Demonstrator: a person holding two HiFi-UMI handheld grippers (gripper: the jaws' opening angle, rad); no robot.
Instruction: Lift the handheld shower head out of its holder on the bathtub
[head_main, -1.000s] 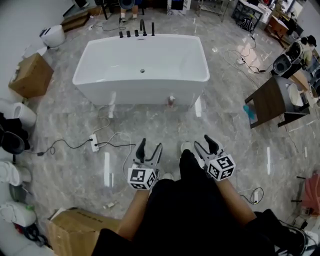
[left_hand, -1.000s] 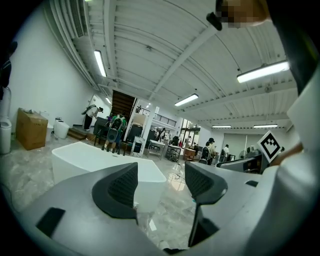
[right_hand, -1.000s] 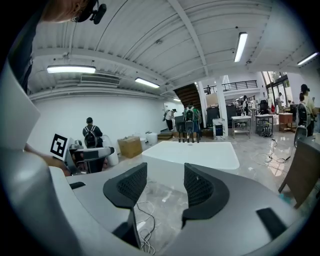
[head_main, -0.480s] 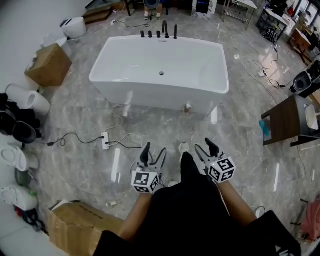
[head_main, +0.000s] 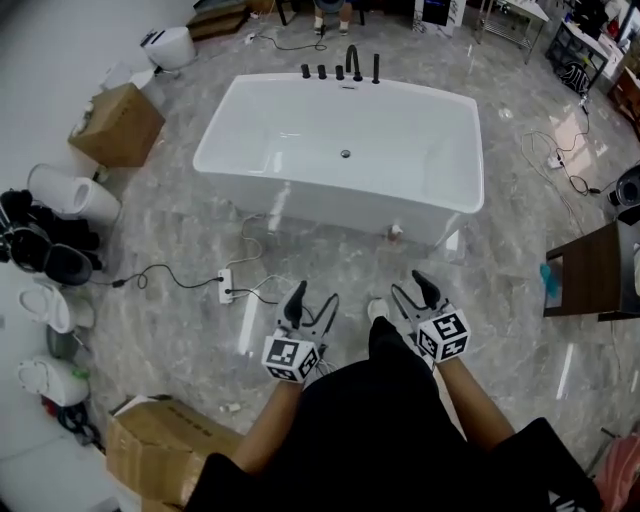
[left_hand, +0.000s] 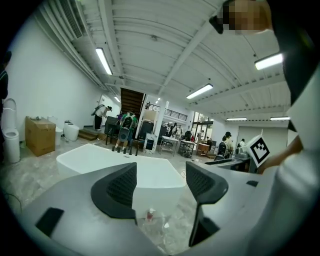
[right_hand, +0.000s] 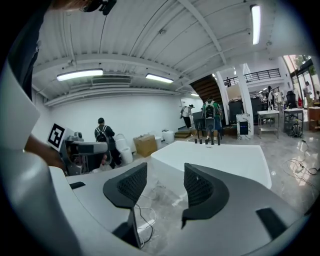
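Since the earlier frames the tub (head_main: 440, 210) is sliding rightward and sitting more askew in the head view, as the person walks round toward it. Both grippers are keeping their place low before the body.

In the head view, the shower head (head_main: 376, 68) is standing upright as a thin black rod at the right end of the row of fittings (head_main: 322, 72) on the tub's far rim. The whole basin is lying between it and the grippers, well apart. The left gripper (head_main: 313, 298) and right gripper (head_main: 408, 288) are both pointing toward the tub. The rod is lying ahead and a little nearer the right one's line, so that hand is probably the better placed.

In the left gripper view, the left gripper (left_hand: 160, 182) is gaping wide with nothing between its jaws.

In the right gripper view, the right gripper (right_hand: 165, 187) is likewise spread and empty, with the fittings (right_hand: 206, 140) showing small beyond the tub.
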